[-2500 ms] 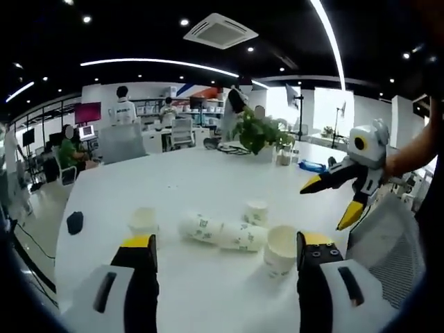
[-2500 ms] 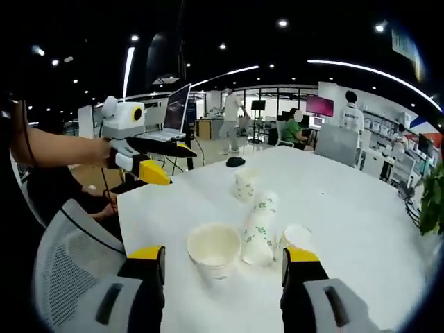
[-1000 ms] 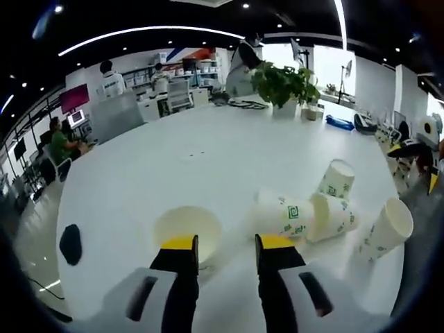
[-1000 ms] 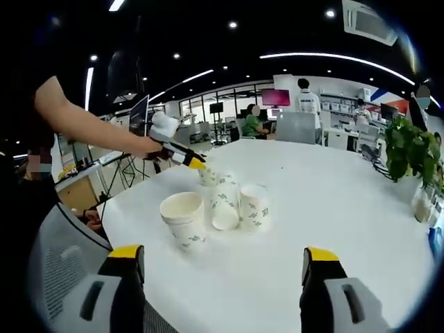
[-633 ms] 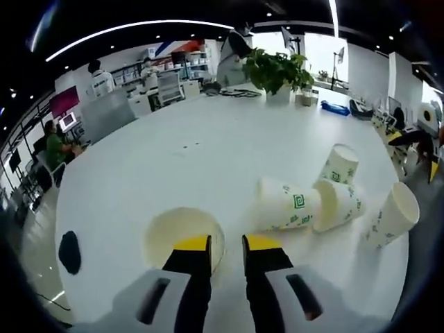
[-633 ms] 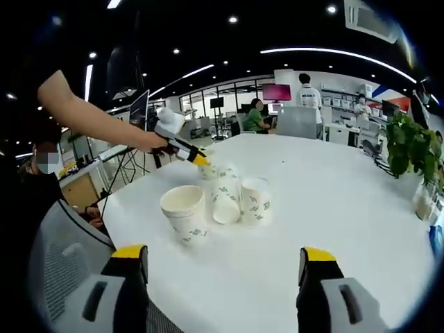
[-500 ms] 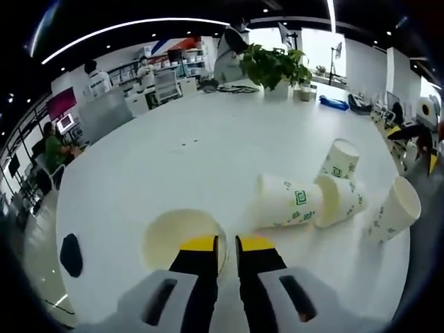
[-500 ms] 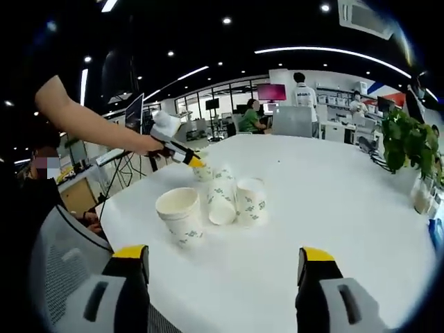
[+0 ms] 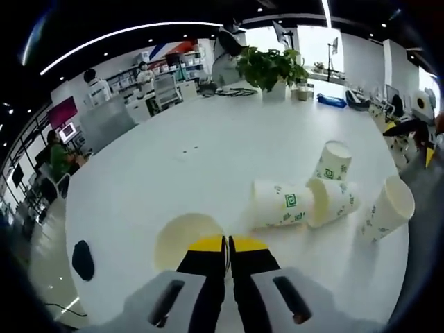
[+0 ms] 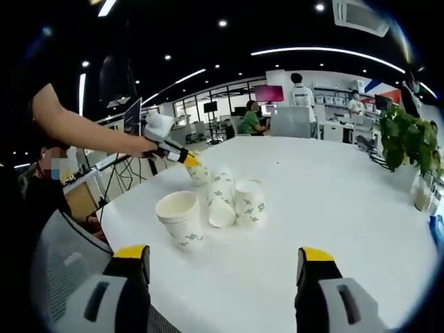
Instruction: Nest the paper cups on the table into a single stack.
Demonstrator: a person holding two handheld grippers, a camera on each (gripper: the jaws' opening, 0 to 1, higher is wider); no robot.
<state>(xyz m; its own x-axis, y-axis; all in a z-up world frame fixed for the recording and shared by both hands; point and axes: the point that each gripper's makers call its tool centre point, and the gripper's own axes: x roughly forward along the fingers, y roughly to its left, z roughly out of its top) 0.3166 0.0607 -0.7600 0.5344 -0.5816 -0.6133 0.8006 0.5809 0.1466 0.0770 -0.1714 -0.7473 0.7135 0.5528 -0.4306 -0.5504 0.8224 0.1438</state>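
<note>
The left gripper (image 9: 227,244) pinches the rim of an upright paper cup (image 9: 186,240) (light, thin-walled, easily crushed); the right gripper (image 10: 218,261) is wide open.

No words, brands or numbers can be read. The cups (image 9: 286,205) carry a green printed mark, too blurred to make out.
</note>
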